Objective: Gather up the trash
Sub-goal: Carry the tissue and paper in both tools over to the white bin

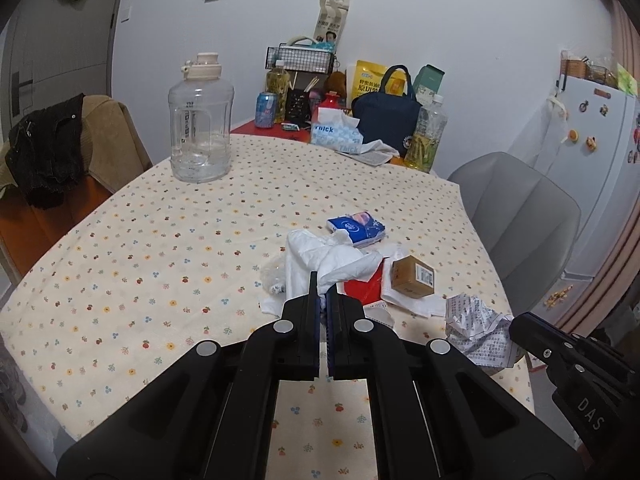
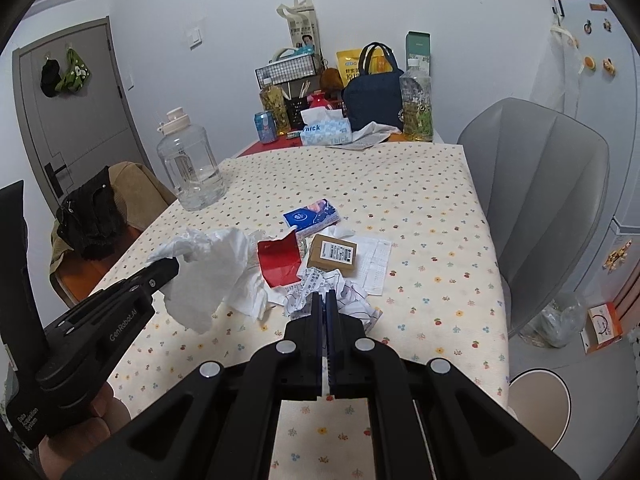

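Note:
A pile of trash lies on the floral tablecloth: a white plastic bag (image 1: 332,258), a red wrapper (image 1: 362,286), a small cardboard box (image 1: 412,278), a blue tissue pack (image 1: 356,228) and a crumpled printed paper (image 1: 476,326). My left gripper (image 1: 323,286) is shut on an edge of the white plastic bag (image 2: 208,268), which hangs lifted from it. My right gripper (image 2: 323,300) is shut on the crumpled printed paper (image 2: 344,292), next to the box (image 2: 334,256) and red wrapper (image 2: 280,260).
A large clear water jug (image 1: 200,128) stands at the far left. Bottles, a can, a tissue box (image 1: 334,136) and a navy bag (image 1: 386,118) crowd the far end. A grey chair (image 2: 548,200) stands right of the table; a chair with clothes stands left.

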